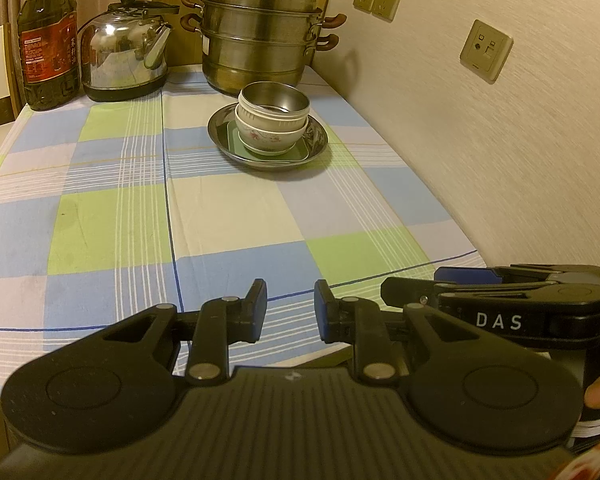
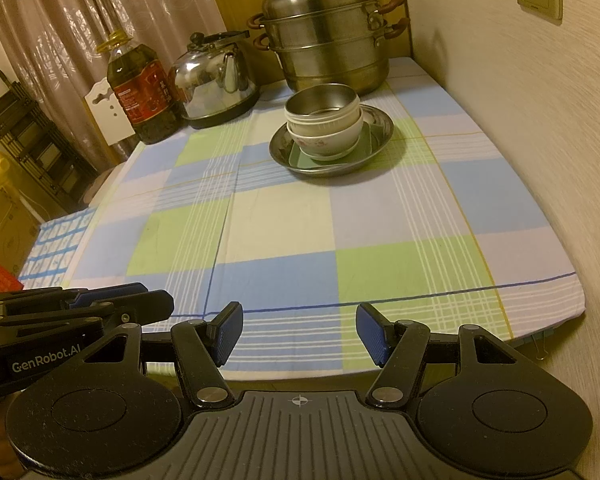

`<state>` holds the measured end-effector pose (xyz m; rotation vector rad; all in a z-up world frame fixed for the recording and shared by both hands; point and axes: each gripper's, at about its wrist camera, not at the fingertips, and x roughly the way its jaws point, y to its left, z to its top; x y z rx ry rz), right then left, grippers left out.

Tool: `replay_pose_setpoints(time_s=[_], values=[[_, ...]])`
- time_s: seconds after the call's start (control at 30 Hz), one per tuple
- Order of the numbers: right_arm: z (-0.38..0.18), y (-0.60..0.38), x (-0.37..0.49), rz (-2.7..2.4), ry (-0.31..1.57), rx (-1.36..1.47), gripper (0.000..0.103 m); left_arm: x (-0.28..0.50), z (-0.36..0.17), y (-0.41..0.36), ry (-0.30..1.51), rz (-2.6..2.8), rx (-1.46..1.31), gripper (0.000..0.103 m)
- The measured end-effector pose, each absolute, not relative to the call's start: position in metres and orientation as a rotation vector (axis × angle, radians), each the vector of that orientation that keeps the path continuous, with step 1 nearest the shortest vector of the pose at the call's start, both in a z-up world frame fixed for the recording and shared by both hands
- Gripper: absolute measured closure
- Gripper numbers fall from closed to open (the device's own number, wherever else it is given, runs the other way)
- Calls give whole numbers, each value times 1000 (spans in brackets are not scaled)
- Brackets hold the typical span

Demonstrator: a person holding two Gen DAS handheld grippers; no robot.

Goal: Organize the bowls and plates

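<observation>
Left gripper (image 1: 290,310) hovering at near tabletop edge, jaws narrowly parted, holding nothing. Right gripper (image 2: 299,334) hovering alongside, jaws wide, holding nothing.

Bowls (image 1: 273,120) sitting nested on green plate (image 1: 236,140) inside steel dish (image 1: 220,130), well ahead of both jaws.

Risks, judging: stack looking tall, top steel bowl leaning; pinching one rim likely tipping rest. Cloth (image 1: 228,208) possibly sliding or bunching under dish. Pot (image 1: 260,28) and kettle (image 1: 124,52) standing just beyond stack, crowding reach. Oil bottle (image 1: 48,40) far-left. Wall running close right of jaws; curtains behind.
</observation>
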<state>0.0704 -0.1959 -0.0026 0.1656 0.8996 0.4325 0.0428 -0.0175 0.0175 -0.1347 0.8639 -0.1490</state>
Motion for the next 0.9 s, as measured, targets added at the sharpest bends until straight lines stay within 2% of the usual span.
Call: replay_pose_setpoints(time_s=[0.9], values=[[-2, -197, 73, 426, 902, 167, 40, 44, 17, -22, 865, -150, -136, 81]])
